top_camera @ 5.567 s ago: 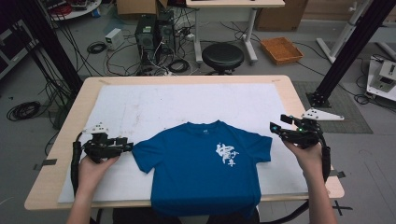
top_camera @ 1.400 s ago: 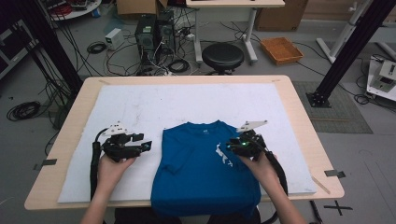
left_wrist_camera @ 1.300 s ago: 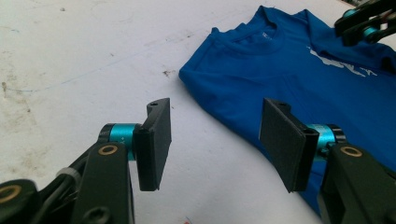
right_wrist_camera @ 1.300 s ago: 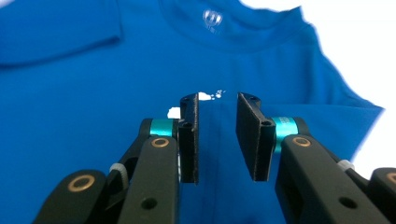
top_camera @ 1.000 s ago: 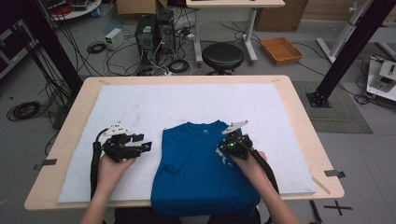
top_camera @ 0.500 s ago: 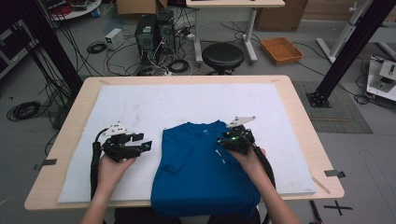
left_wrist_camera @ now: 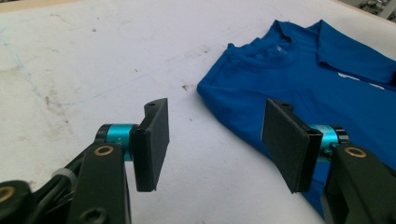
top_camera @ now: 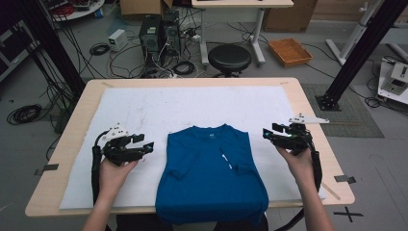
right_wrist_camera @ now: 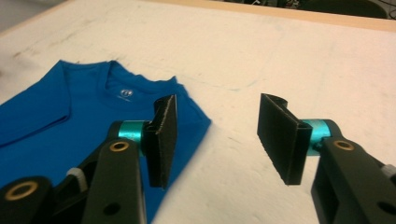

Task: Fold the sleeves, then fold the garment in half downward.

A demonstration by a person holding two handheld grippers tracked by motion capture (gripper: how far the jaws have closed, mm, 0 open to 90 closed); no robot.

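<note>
A blue T-shirt (top_camera: 211, 173) lies flat on the white mat, collar away from me, both sleeves folded in over the body. My left gripper (top_camera: 146, 144) rests on the mat just left of the shirt, open with nothing between its pads. In the left gripper view, the left gripper (left_wrist_camera: 215, 140) faces the shirt's (left_wrist_camera: 322, 70) shoulder edge. My right gripper (top_camera: 268, 133) hovers over bare mat right of the shirt. Its jaws have just been opening and nothing is between them. In the right gripper view, the right gripper (right_wrist_camera: 215, 135) has the shirt's (right_wrist_camera: 60, 116) collar and shoulder to its left.
The white mat (top_camera: 192, 106) covers most of the wooden table (top_camera: 308, 110), with bare mat behind and on both sides of the shirt. On the floor beyond stand a black stool (top_camera: 229, 57), computer boxes with cables (top_camera: 154, 36) and an orange tray (top_camera: 289, 50).
My right gripper has moved right, from over the shirt's right side to beyond its edge, and its jaws have gone from shut to open. The left gripper has stayed where it was.
</note>
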